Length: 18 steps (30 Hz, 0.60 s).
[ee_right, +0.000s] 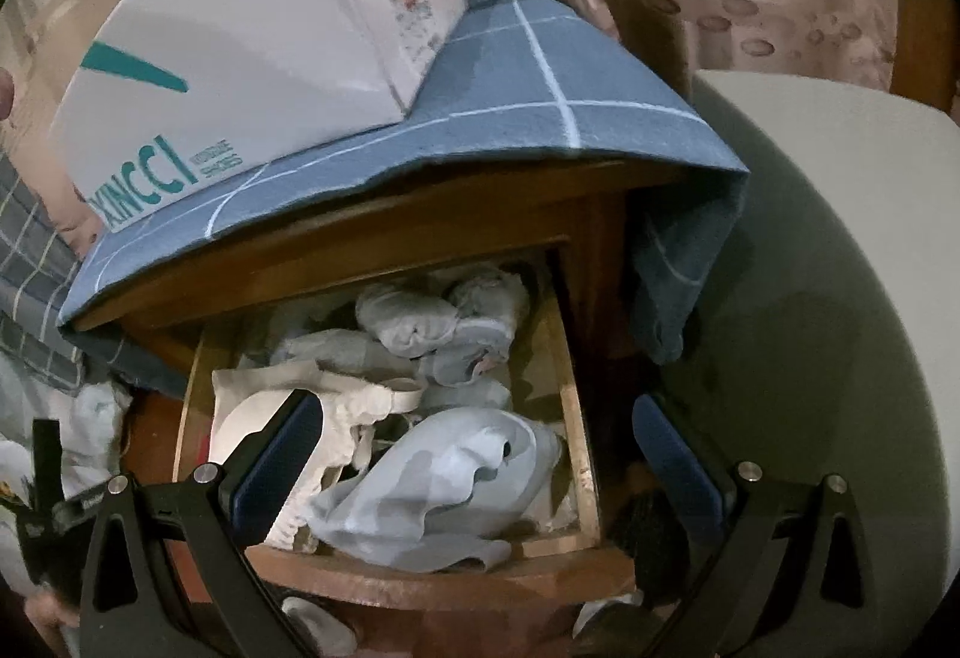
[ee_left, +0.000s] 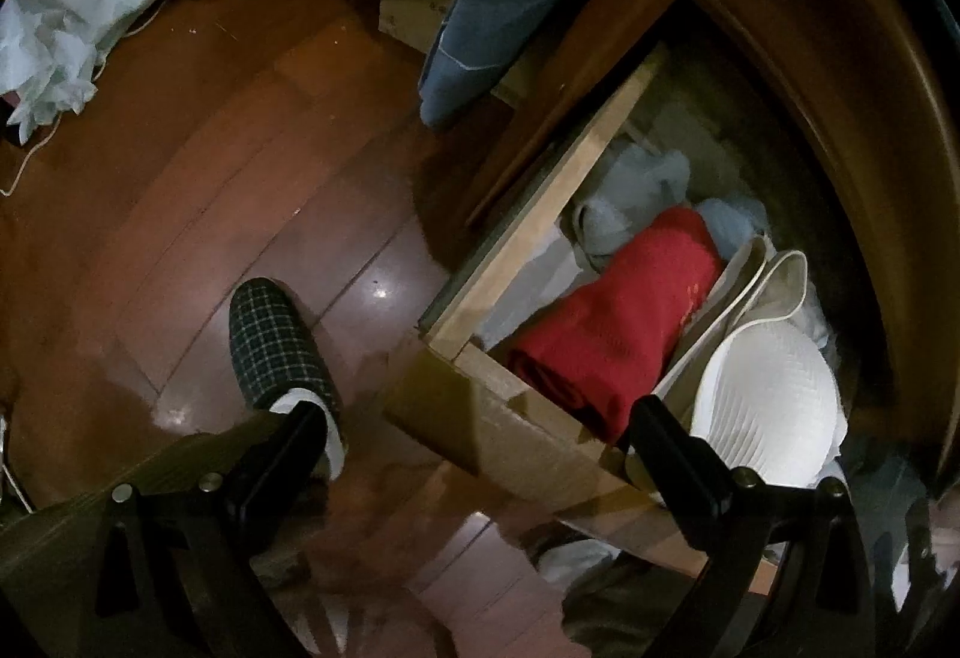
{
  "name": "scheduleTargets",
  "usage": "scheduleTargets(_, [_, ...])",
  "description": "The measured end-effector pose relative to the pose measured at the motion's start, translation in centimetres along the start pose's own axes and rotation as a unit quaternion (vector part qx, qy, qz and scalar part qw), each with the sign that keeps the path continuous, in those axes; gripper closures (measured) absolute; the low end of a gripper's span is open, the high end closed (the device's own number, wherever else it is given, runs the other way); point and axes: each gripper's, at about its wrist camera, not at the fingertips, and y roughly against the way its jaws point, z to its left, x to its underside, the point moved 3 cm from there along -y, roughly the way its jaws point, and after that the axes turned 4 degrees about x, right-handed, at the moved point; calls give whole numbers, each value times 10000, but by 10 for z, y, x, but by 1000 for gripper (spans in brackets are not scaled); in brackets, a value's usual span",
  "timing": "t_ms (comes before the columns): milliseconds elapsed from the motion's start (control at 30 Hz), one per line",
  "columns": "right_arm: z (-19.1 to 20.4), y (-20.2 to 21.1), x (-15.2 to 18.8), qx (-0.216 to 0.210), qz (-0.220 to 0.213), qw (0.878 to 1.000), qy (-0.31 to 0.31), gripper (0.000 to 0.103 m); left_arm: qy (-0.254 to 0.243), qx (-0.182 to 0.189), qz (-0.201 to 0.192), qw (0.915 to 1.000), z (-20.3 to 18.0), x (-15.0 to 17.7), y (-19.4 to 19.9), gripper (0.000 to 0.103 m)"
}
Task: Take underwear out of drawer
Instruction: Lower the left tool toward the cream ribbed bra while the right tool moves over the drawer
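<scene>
Drawer (ee_right: 576, 418) stands pulled out of the nightstand, so its heap is reachable from above. Underwear (ee_right: 444, 484), pale blue and crumpled, lies at the front, with a white bra (ee_right: 336, 406) beside it and rolled socks (ee_right: 438, 322) behind. The right gripper (ee_right: 474, 454) hovers just over it, jaws wide and empty, seemingly lined up to pinch it. The left gripper (ee_left: 480, 442), also wide, hangs over the drawer's front corner, clear of a red cloth (ee_left: 618, 322).

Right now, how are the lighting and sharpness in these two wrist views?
Left wrist view: dim, glare spots on the wooden floor, white bra cup overexposed. Right wrist view: softer light, shoebox slightly blurred, heavy fisheye bending of the drawer edges.
</scene>
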Motion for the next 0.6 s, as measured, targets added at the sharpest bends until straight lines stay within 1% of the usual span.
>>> scheduleTargets(67, [-1,-2,0,-8,67,10000,5,0,-106,-75,-34,9999,-2,2,4,0])
scheduleTargets(167, [1,-6,2,-89,185,9998,40,0,-167,-131,18,9998,0,5,5,0])
scheduleTargets(267, [4,-10,4,-194,340,9992,94,0,-129,-127,128,9998,3,5,5,0])
scheduleTargets(400, [13,-15,6,-327,557,9975,280,0,-350,-271,81,9990,-1,5,10,0])
scheduleTargets(433, [15,-16,7,-353,607,9971,310,0,-321,-279,82,9991,-1,5,10,0])
scheduleTargets(500, [17,-20,9,-352,707,9963,348,0,-319,-263,79,9991,-1,5,10,0])
scheduleTargets(600, [20,-25,12,-323,869,9949,392,0,-461,-303,79,9984,-4,3,12,0])
